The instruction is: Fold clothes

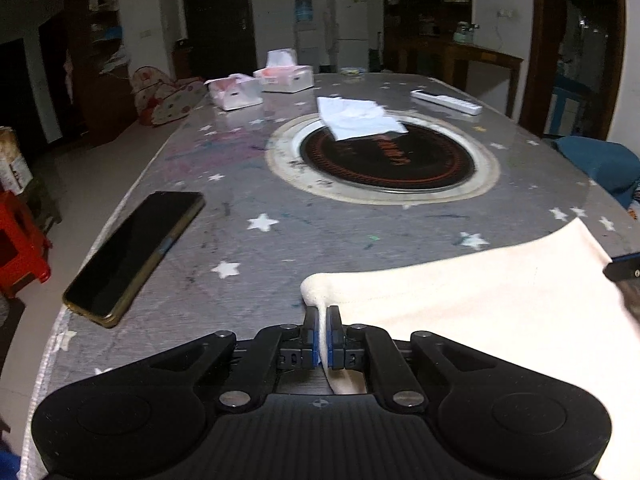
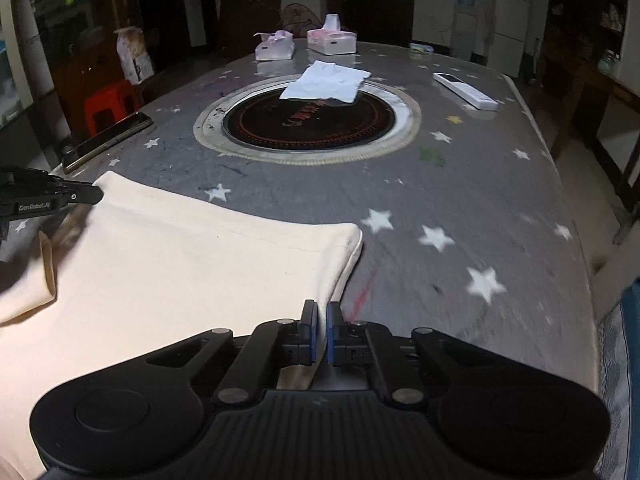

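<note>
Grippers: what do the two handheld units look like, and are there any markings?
Both the left gripper and the right gripper are matte black, with ribbed bodies, round side housings, silver pivot pins and blue-padded fingers. Seen from the right wrist, the left one bears white "GenRobot.AI" lettering.

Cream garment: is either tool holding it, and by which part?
Both. The left tool pinches the cream garment at its left front corner; the right tool pinches its right side edge near the corner.
</note>
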`<state>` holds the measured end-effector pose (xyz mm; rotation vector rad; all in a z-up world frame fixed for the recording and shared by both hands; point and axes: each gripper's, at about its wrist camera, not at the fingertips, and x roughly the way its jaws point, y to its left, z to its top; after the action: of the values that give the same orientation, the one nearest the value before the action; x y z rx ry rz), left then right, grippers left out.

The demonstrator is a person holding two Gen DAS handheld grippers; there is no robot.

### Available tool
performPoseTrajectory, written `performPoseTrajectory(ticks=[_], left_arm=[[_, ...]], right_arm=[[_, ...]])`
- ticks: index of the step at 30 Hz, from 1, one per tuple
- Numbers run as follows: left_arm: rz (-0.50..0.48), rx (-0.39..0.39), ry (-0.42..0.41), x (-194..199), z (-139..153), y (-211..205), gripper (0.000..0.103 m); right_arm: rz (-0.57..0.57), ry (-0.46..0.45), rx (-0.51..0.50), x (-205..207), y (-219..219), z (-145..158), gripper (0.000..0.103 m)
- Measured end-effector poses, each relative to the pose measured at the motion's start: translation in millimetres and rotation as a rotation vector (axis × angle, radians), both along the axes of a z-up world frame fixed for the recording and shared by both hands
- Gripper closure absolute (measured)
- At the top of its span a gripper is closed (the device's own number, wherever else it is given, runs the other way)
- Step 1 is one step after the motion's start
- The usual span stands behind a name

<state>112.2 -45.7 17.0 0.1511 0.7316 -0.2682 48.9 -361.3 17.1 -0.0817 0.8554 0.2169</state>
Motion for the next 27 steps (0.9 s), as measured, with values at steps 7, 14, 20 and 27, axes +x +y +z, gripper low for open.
performPoseTrajectory(ticks=[7, 14, 20, 27], left_arm=[[0.017, -0.033, -0.022, -20.4, 17.7, 18.5, 0.091], [-0.112, -0.048, -0.031, -81.4, 27.8, 7.4, 0.085], [-0.148, -0.038, -0.047, -118.5, 21.6, -3.8, 0.065], [-0.192, -0.008, -0.042, -138.2, 10.2, -18.3, 0.065]], right_arm=[[0.040, -0.032, -0.018, -12.7, 10.4, 11.9, 0.091], [0.123, -0.036, 0.024, -61.7, 25.2, 21.6, 0.073], [0.197, -0.032, 0.054, -107.3, 40.7, 23.7, 0.064], [0.192, -0.018, 0.072, -135.4, 42.2, 15.5, 0.059]])
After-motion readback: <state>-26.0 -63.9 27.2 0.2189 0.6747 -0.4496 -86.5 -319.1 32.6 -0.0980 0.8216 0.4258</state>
